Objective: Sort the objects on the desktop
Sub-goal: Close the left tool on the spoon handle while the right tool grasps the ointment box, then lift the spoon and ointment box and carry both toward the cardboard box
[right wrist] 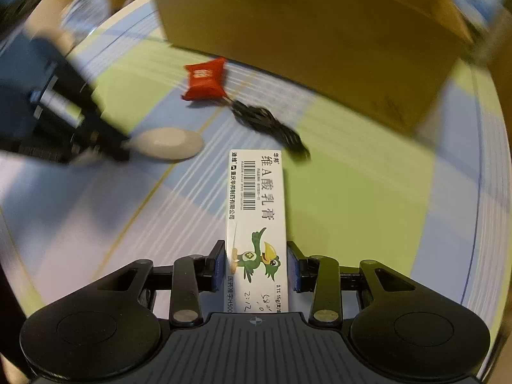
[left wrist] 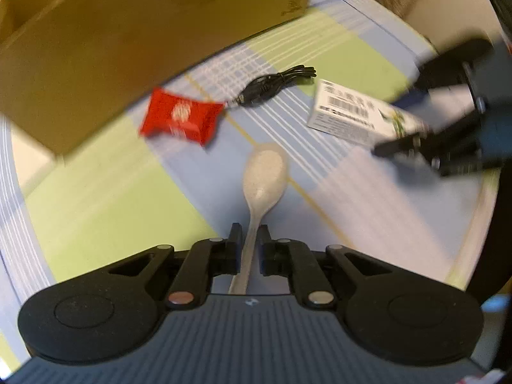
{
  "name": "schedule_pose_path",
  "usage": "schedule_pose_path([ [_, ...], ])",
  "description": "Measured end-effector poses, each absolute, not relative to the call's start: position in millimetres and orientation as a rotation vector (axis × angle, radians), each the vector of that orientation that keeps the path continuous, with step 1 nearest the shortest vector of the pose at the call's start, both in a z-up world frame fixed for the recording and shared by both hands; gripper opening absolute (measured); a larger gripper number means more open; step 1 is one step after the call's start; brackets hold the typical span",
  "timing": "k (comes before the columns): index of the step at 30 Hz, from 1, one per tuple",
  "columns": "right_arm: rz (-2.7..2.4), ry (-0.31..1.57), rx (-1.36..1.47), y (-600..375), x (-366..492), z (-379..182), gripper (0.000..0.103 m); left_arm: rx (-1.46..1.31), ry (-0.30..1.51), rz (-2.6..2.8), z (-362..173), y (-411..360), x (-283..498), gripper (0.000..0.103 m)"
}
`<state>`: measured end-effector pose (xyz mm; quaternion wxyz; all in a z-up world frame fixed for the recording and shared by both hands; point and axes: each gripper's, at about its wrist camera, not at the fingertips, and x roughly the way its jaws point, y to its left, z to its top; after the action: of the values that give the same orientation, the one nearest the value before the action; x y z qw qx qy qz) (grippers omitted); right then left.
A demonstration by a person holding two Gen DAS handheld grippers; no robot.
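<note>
My left gripper [left wrist: 249,231] is shut on the handle of a beige spoon [left wrist: 264,172], whose bowl points forward above the checked tablecloth. My right gripper [right wrist: 256,249] is shut on a white medicine box [right wrist: 256,211] printed with a barcode and a green bird. The left wrist view shows the same box [left wrist: 348,113] held by the right gripper [left wrist: 406,128] at the right. The right wrist view shows the spoon bowl [right wrist: 166,144] and the left gripper [right wrist: 99,150] at the left. A red packet [left wrist: 182,120] [right wrist: 206,78] and a coiled black cable [left wrist: 275,84] [right wrist: 268,121] lie on the cloth.
A large brown cardboard box [left wrist: 128,48] [right wrist: 304,38] stands at the back, just beyond the packet and cable. The blue, green and white checked tablecloth [left wrist: 112,198] [right wrist: 352,192] covers the table. Both views are motion-blurred.
</note>
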<state>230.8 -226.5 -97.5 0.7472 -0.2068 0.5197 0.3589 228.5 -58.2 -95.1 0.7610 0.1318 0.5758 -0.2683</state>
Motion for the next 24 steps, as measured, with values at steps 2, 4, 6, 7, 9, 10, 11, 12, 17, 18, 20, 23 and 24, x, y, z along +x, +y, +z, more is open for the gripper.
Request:
schedule_pose_path([
  [2, 0.741, 1.16, -0.372, -231.3, 221.2, -93.1, 0.036, 0.182, 1.268, -0.579, -96.8, -58.4, 216.5, 0.007],
  [4, 0.723, 1.162, -0.324, -235.8, 206.2, -92.7, 0.036, 0.146, 1.247, -0.568, -97.4, -60.1, 201.2, 0.007],
  [6, 0.727, 1.145, -0.313, -240.5, 190.9, -92.3, 0.036, 0.172, 1.202, -0.549, -97.3, -64.9, 185.3, 0.008],
  [7, 0.726, 1.13, -0.312, -243.0, 184.5, -91.7, 0.036, 0.201, 1.174, -0.543, -97.1, -68.2, 179.0, 0.008],
  [9, 0.707, 1.095, -0.283, -248.1, 175.7, -93.3, 0.036, 0.224, 1.113, -0.525, -97.5, -70.6, 166.6, 0.008],
  [10, 0.699, 1.08, -0.257, -251.7, 172.6, -93.9, 0.036, 0.211, 1.094, -0.515, -97.6, -69.2, 163.6, 0.009],
  [11, 0.692, 1.068, -0.235, -254.5, 170.2, -94.7, 0.036, 0.202, 1.07, -0.504, -98.9, -68.3, 161.4, 0.009],
  [12, 0.687, 1.054, -0.215, -257.4, 168.3, -95.1, 0.037, 0.2, 1.049, -0.494, -98.2, -66.7, 158.0, 0.01],
  [17, 0.661, 0.982, -0.188, -264.8, 157.4, -94.8, 0.045, 0.215, 0.961, -0.444, -102.5, -68.0, 152.0, 0.016],
  [18, 0.655, 0.968, -0.187, -265.0, 155.4, -95.5, 0.046, 0.21, 0.949, -0.438, -102.2, -67.3, 150.6, 0.016],
  [20, 0.655, 0.945, -0.181, -265.0, 152.4, -97.8, 0.051, 0.203, 0.923, -0.431, -104.1, -68.6, 148.9, 0.016],
  [23, 0.653, 0.914, -0.194, -263.6, 149.3, -100.9, 0.055, 0.21, 0.893, -0.42, -105.6, -72.0, 144.7, 0.016],
  [24, 0.649, 0.906, -0.2, -263.0, 148.7, -101.3, 0.055, 0.21, 0.884, -0.412, -105.9, -73.1, 143.3, 0.016],
])
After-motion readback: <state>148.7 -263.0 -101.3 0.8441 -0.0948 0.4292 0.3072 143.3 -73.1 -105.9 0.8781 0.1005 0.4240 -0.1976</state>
